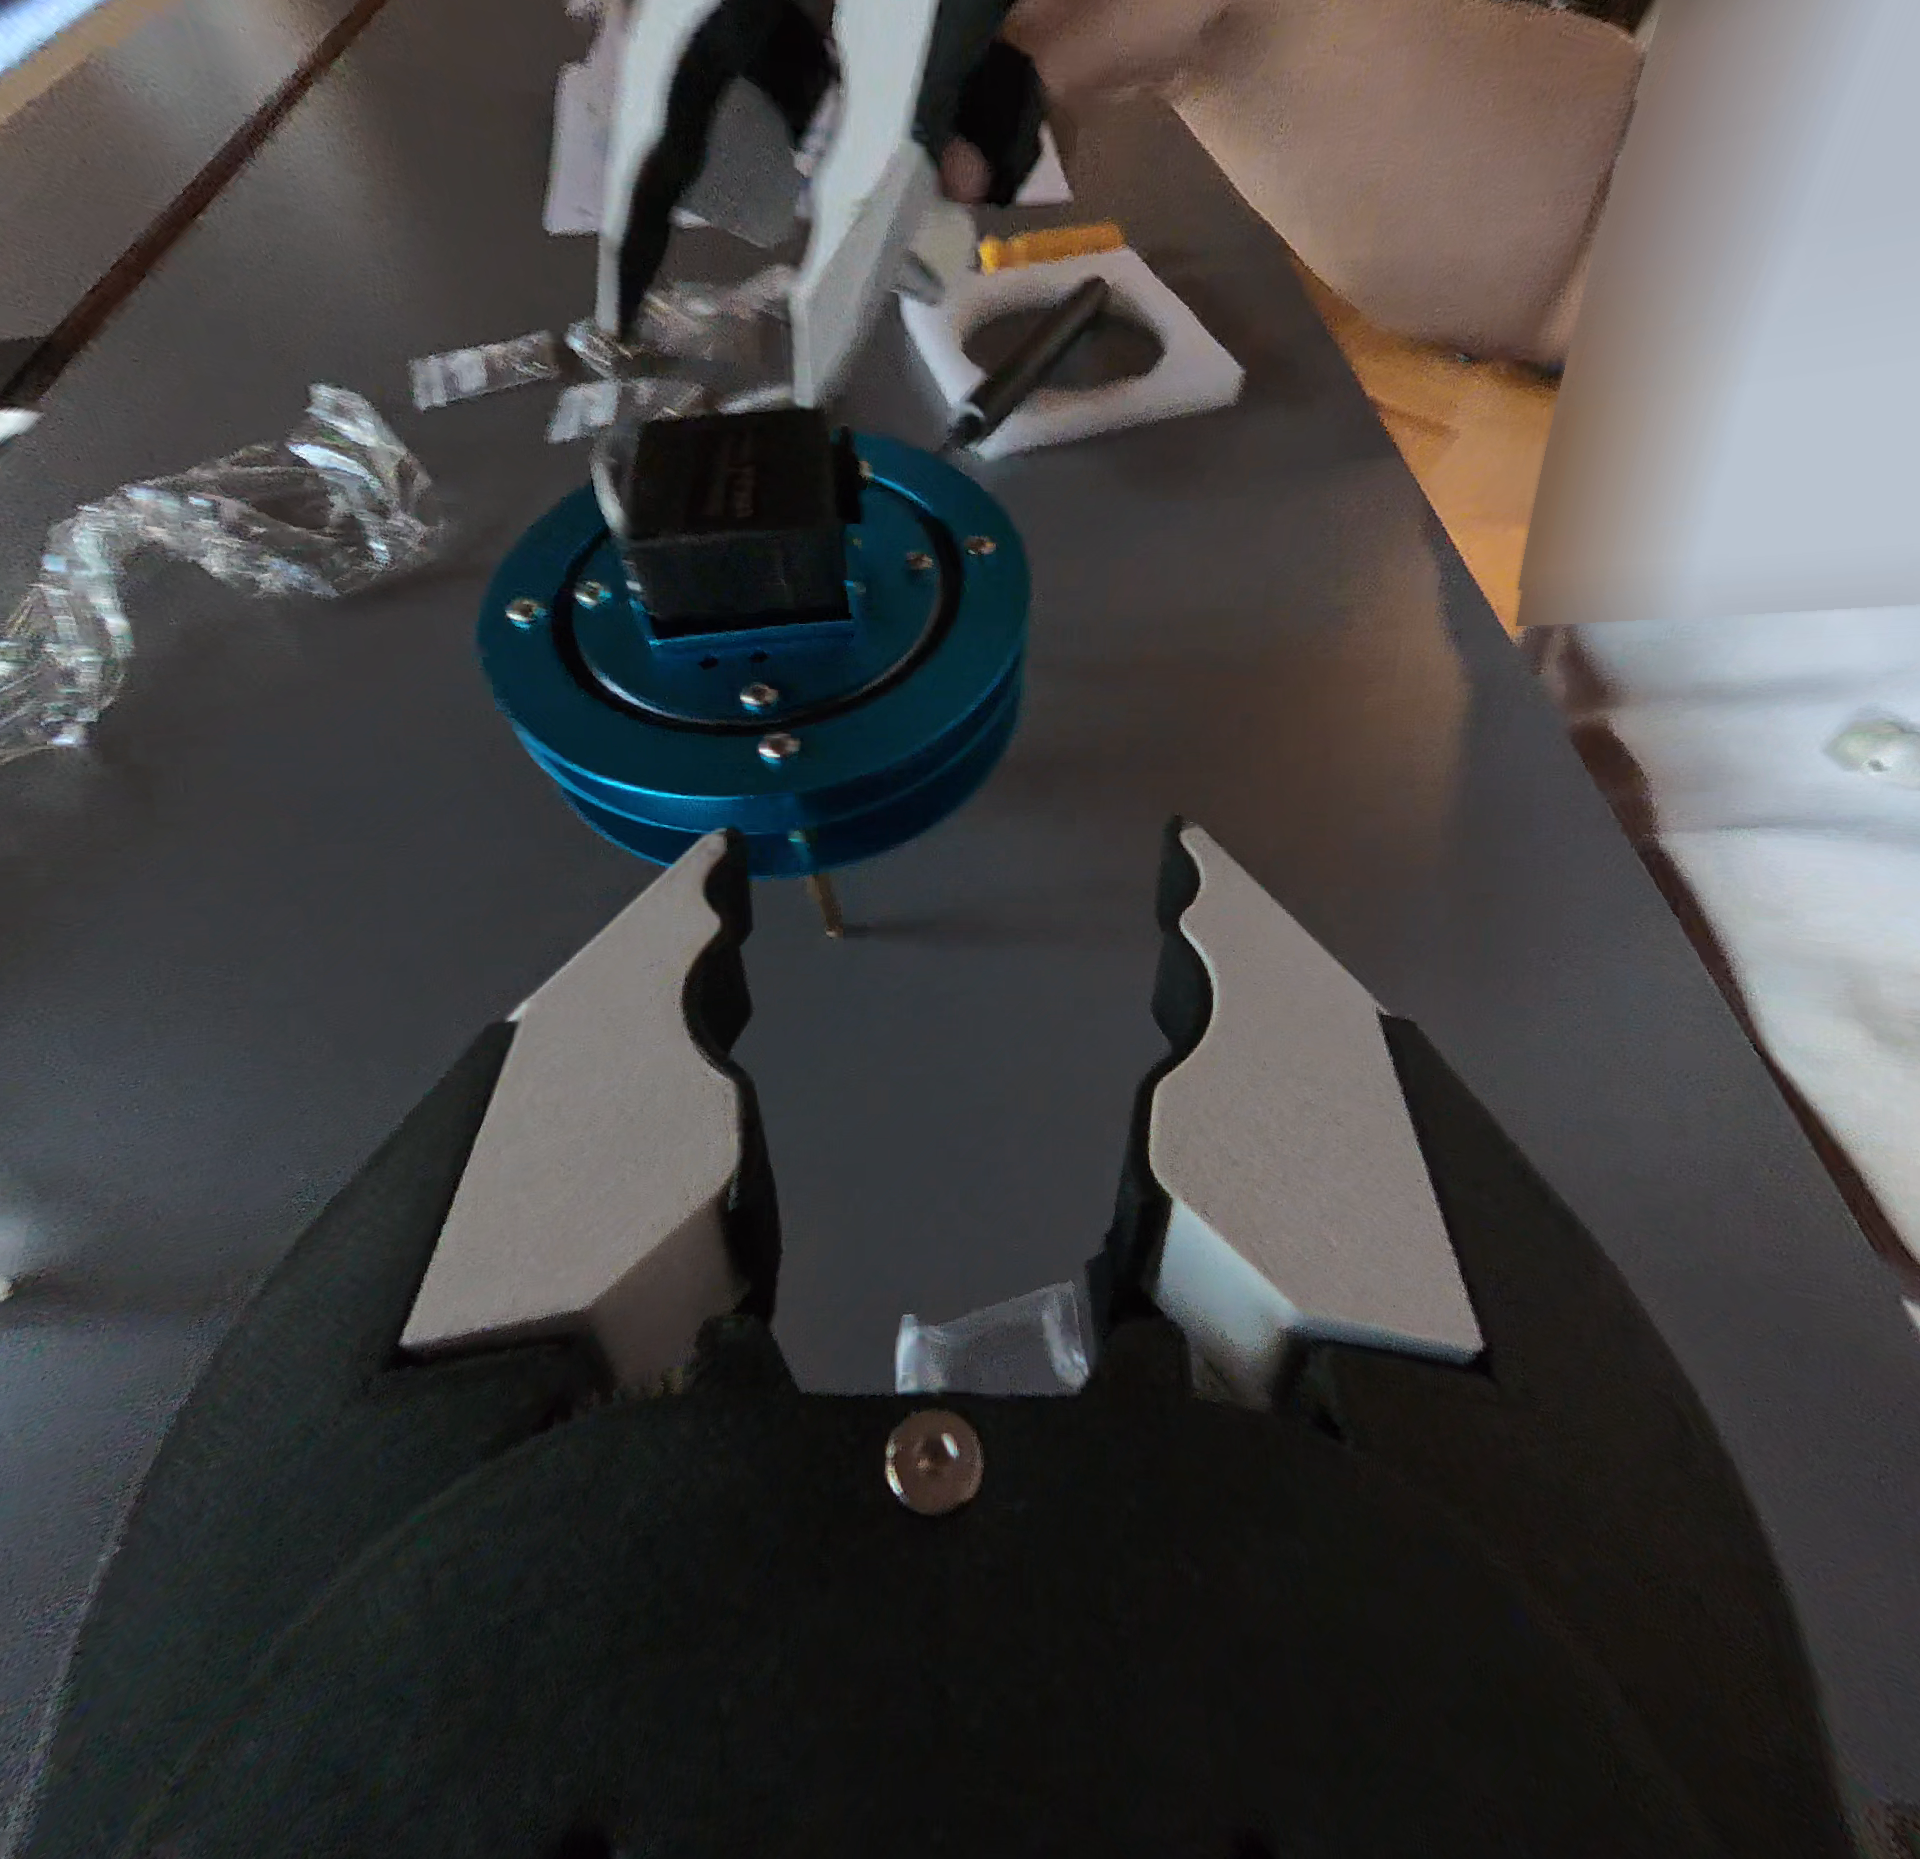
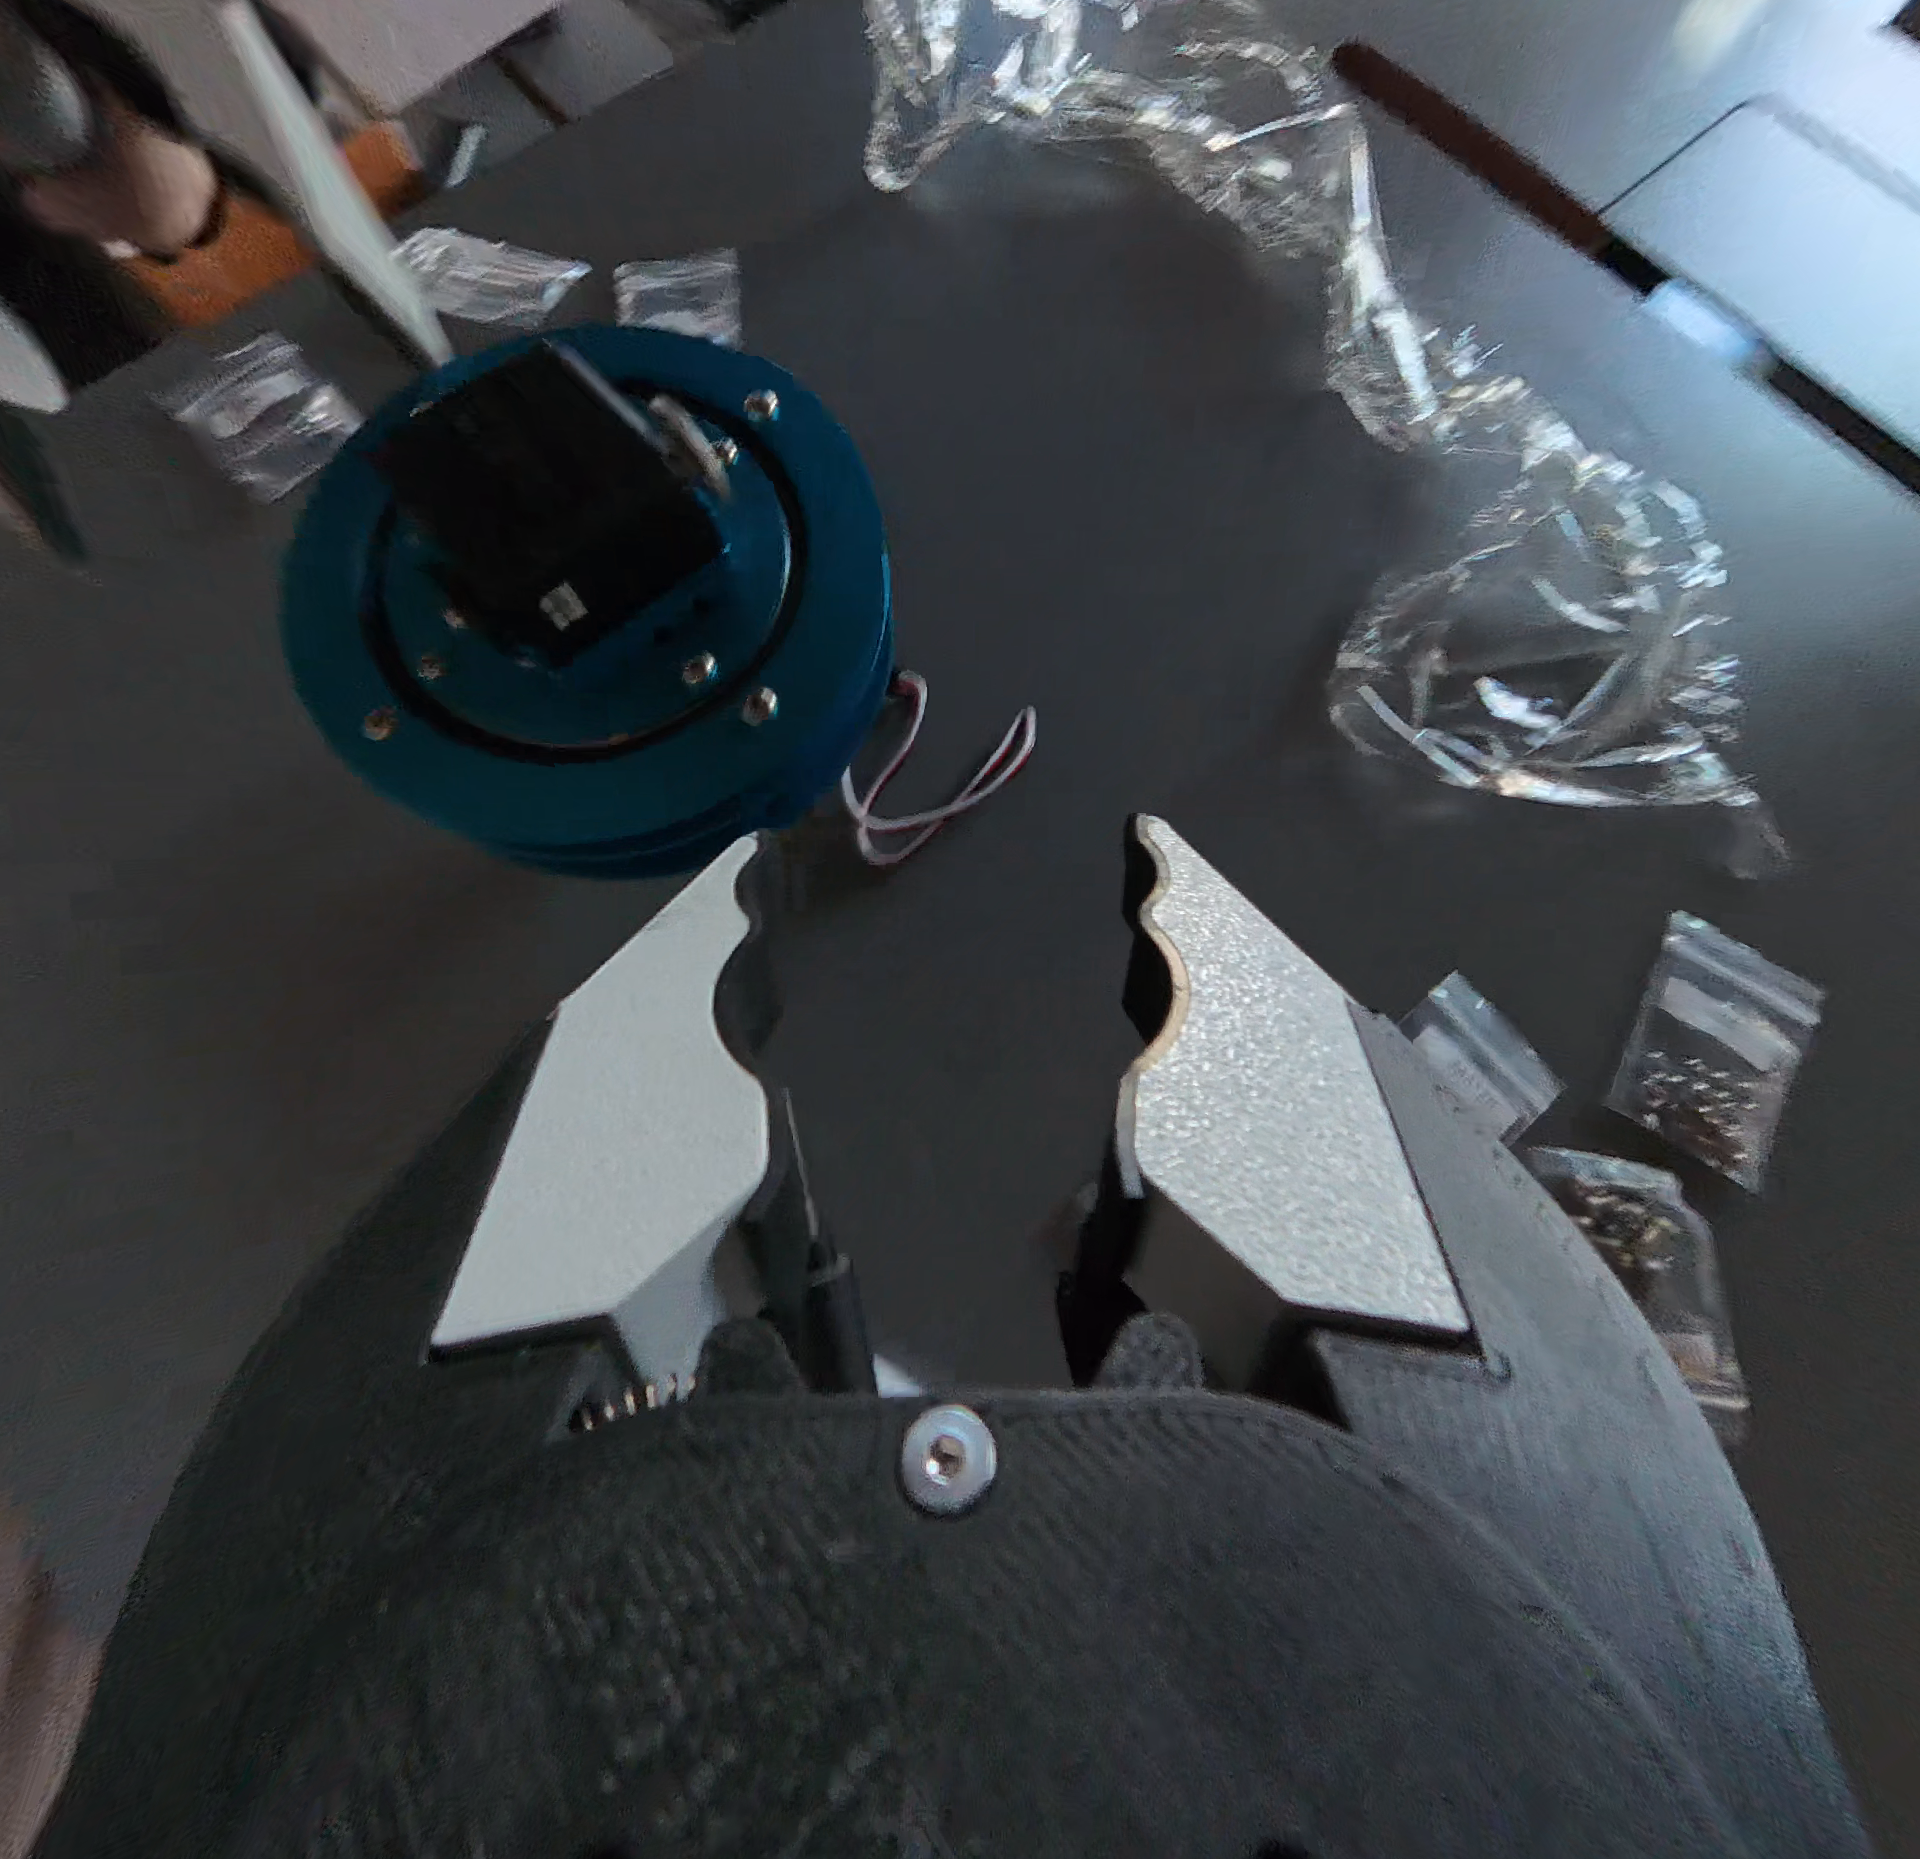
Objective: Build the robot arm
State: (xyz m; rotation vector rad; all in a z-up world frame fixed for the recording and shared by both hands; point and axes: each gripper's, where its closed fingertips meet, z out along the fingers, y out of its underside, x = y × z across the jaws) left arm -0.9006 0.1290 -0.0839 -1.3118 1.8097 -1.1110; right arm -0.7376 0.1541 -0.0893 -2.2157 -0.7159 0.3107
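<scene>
My left gripper (image 1: 956, 864) stands wide, nothing between its two fingers but bare dark table (image 1: 1247, 666). Just ahead of its left fingertip sits a blue round metal base (image 1: 758, 666), so close that the tip overlaps its near rim in the left wrist view; I cannot tell whether they touch. A black boxy motor (image 1: 727, 531) stands upright on the middle of that base. Beyond it my right gripper (image 1: 717, 344) comes down from above, its white fingers just behind the black box. Off to the left of my left jaws lies crumpled clear wrap (image 1: 249, 521); ahead and to the right lies a white card cut-out (image 1: 1091, 355) with a dark rod (image 1: 1039, 355) across it. A small clear bag (image 1: 992, 1342) lies on the table down between the roots of my left fingers. My right gripper (image 2: 945, 843) is also spread wide and empty. The blue base (image 2: 582, 729) lies ahead and to the left of those jaws, just beside the left fingertip, with thin red and white wires (image 2: 935, 781) trailing from its edge toward the gap. More crumpled wrap (image 2: 1507, 646) lies ahead to the right, and small bags of screws (image 2: 1704, 1061) sit close beside the right finger.
</scene>
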